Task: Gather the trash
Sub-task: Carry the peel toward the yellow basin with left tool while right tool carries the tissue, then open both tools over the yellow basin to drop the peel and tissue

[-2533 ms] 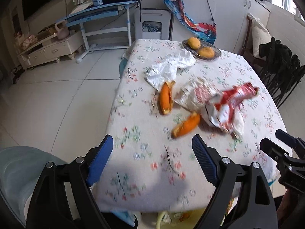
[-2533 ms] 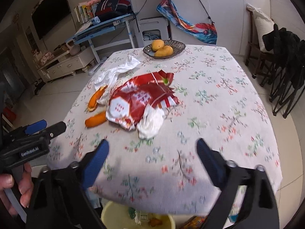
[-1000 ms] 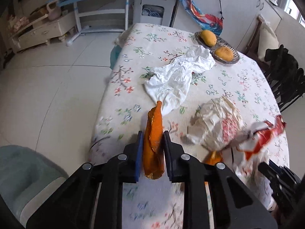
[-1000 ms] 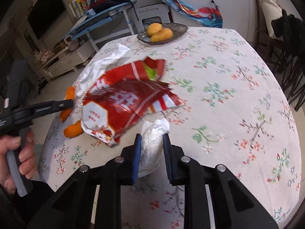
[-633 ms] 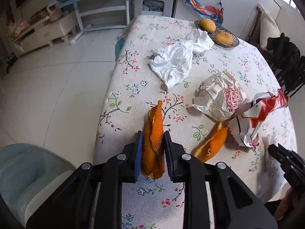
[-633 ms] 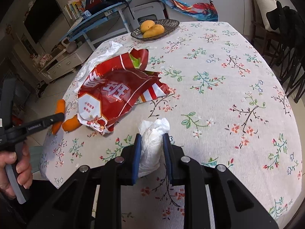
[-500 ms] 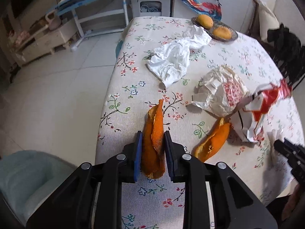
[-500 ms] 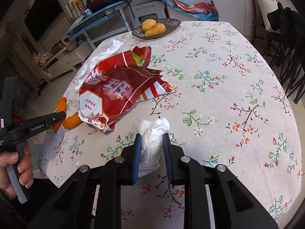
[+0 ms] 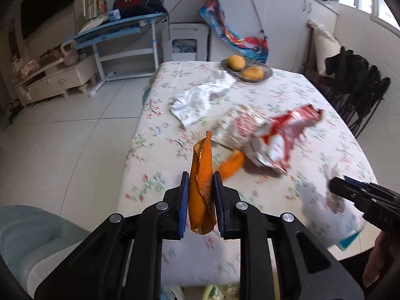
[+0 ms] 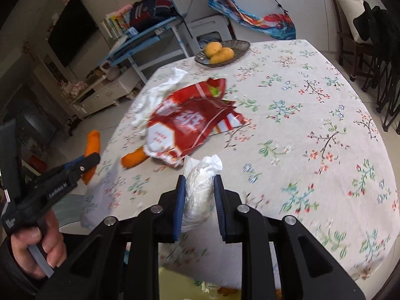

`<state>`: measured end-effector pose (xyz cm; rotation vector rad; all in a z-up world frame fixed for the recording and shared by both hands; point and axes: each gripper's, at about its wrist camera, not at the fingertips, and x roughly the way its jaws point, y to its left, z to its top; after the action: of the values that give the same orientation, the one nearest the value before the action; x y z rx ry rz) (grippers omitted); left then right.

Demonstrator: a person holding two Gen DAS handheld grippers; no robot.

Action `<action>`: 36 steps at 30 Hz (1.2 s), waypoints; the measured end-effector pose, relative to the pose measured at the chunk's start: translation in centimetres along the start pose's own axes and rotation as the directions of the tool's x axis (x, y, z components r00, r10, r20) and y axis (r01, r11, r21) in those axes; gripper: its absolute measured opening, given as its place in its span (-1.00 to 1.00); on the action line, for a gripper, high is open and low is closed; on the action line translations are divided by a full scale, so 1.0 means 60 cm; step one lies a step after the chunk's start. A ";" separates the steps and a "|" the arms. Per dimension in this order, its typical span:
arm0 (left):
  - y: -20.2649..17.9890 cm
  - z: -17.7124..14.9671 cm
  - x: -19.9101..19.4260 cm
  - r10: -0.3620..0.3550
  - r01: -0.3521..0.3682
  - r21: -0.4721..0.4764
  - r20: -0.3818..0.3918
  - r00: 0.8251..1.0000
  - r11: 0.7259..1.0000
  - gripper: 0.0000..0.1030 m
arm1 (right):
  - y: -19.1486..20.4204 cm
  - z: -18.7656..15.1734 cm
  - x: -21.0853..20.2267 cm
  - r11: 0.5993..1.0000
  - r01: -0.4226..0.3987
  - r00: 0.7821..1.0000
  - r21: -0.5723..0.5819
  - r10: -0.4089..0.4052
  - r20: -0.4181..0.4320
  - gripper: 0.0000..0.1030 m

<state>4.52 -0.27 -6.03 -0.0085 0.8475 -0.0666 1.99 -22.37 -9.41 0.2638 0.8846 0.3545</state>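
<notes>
- Peel count: two orange peel pieces. One orange peel strip (image 9: 201, 190) stands upright between the blue pads of the left gripper (image 9: 200, 200), whose jaws are closed on it, held above the near left edge of the table (image 9: 287, 92); its skin is bright orange, curled, with a pale inner edge. The second peel piece (image 9: 231, 166) lies on the flowered cloth near the left edge, touching the snack bag.
- Tissues: one crumpled white tissue wad (image 10: 200, 187), clamped between the pads of the right gripper (image 10: 198, 201) above the table's near edge; its jaws are closed on it.
- Bags and wrappers on the table: one torn red-and-white snack bag (image 10: 192, 125) near the middle of the left side, one crumpled whitish wrapper (image 9: 237, 127) beside it, and one white plastic bag (image 9: 200, 100) farther along the left edge toward the far end.
- Containers: one dark shallow fruit dish (image 10: 240, 46) near the far left corner holds two yellow-orange fruits (image 10: 220, 51), touching each other.
- Below the near edge of the table a yellowish bin (image 10: 172, 285) shows between the right gripper's arms, with some scraps in it; what they are cannot be told.
</notes>
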 end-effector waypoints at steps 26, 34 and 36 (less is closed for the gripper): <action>-0.027 -0.168 -0.109 -0.152 0.151 -0.030 -0.027 0.988 0.988 -0.64 | 0.052 -0.186 -0.035 0.999 -0.046 0.986 -0.001 0.045 -0.158 -0.52; -0.046 -0.200 -0.122 -0.173 0.173 -0.004 -0.055 0.983 0.985 -0.64 | 0.061 -0.210 -0.028 1.000 -0.025 0.978 -0.014 0.021 -0.210 -0.42; -0.052 -0.209 -0.122 -0.178 0.178 0.005 -0.066 0.982 0.984 -0.64 | 0.062 -0.215 -0.025 1.000 -0.020 0.974 -0.016 0.016 -0.226 -0.31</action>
<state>-9.89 -2.66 -8.71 -0.0726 0.9108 -0.2406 -9.78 -18.59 -14.81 0.2172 1.1025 0.4145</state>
